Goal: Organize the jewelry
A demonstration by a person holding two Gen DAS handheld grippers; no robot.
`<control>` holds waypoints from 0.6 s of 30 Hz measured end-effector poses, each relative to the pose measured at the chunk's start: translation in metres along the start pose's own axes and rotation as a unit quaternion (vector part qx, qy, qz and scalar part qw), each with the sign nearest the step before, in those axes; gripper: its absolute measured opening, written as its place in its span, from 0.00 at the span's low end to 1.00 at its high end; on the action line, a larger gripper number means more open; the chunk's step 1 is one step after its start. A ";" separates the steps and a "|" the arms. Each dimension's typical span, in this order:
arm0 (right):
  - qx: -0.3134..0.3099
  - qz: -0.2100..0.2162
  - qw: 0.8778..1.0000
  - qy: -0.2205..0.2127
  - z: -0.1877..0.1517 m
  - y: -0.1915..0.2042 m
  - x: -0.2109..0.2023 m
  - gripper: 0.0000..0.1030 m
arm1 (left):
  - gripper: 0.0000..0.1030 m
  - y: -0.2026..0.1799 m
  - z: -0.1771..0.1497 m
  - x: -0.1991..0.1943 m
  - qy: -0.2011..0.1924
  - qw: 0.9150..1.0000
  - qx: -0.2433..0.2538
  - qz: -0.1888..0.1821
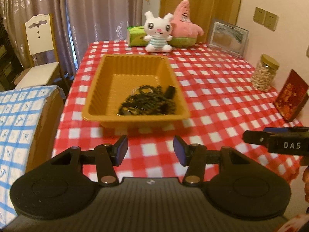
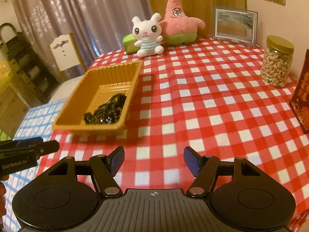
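White letters "DAS" stand on the right tongs [image 1: 278,141]; "GenRobot.AI" on the left tongs [image 2: 29,150]

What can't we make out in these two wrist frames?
- Dark jewelry in the tray: left wrist view is blurred, so the tangled pieces can't be counted or told apart.
- Same pile, right wrist view: the tray's near wall hides its lower edge.
- Red box: cut off by the right edge.
- Right gripper, left wrist view: only one finger shows at the frame edge.
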State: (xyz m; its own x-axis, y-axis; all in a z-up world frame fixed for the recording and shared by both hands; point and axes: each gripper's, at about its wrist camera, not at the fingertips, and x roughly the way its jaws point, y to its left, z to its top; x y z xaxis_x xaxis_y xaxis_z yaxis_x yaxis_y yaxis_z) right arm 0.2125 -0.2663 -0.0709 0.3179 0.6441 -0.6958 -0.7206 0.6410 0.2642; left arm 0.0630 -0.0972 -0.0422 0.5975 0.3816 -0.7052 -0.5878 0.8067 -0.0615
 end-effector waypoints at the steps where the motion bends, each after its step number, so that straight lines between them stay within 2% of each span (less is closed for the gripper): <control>1: -0.003 0.003 1.000 0.000 -0.003 -0.004 -0.006 0.66 | 0.48 -0.007 -0.003 -0.004 0.001 1.000 -0.001 -0.002; 7: -0.013 0.018 1.000 -0.009 -0.020 -0.020 -0.043 0.66 | 0.48 -0.050 -0.018 -0.027 -0.003 1.000 0.012 -0.003; 18: -0.030 0.036 0.999 -0.020 -0.036 -0.027 -0.073 0.66 | 0.48 -0.080 -0.033 -0.059 -0.018 1.000 0.016 -0.006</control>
State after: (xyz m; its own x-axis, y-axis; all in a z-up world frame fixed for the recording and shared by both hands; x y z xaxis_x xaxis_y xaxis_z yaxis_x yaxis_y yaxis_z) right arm 0.1866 -0.3459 -0.0511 0.2877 0.7039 -0.6494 -0.7772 0.5678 0.2712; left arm 0.0561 -0.1990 -0.0189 0.6240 0.3864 -0.6791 -0.5629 0.8252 -0.0477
